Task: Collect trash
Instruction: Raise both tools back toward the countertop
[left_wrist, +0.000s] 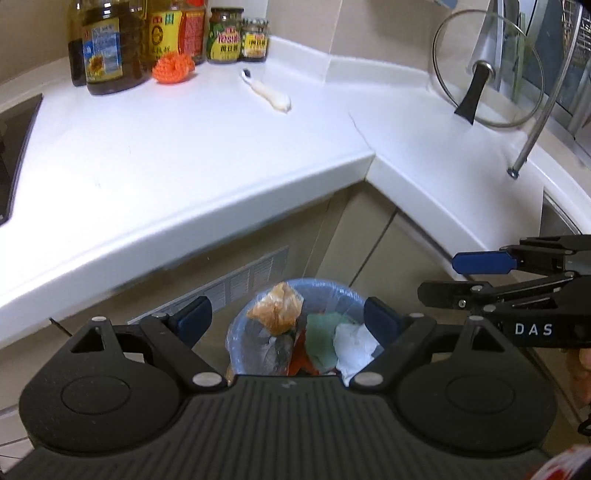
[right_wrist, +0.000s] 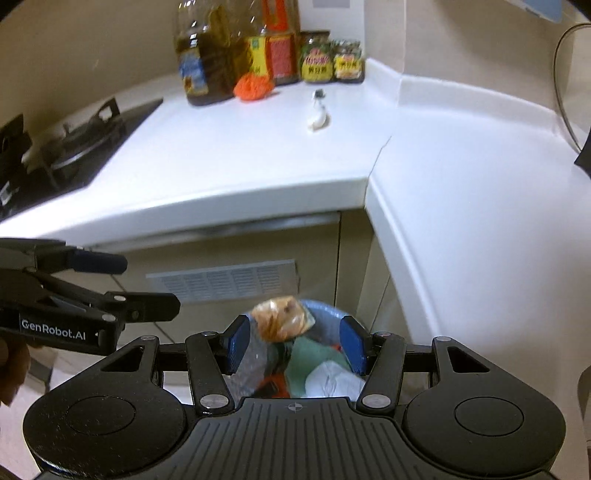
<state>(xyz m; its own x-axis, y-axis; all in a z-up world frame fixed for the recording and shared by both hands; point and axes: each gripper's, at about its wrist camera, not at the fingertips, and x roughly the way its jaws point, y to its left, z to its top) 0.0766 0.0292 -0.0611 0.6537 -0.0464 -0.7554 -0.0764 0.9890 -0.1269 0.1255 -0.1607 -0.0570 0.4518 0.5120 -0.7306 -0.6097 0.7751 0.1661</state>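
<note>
Both grippers, left (left_wrist: 284, 319) & right (right_wrist: 295, 345), fingers spread, empty, above trash bin (right_wrist: 328, 310); we'd next target bench (left_wrist: 184, 147) scrap (left_wrist: 267, 94), approaching low.

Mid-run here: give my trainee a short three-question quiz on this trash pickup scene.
1. True or false: both tongs are open and hold nothing.
2. Where does the trash bin stand?
A. on the counter
B. on the floor below the counter corner
C. on the stove
3. Fill in: the orange scrubber sits on the white counter in front of the ____.

Key
1. True: left tongs and right tongs are both spread over the bin, empty.
2. B
3. oil bottles
</note>
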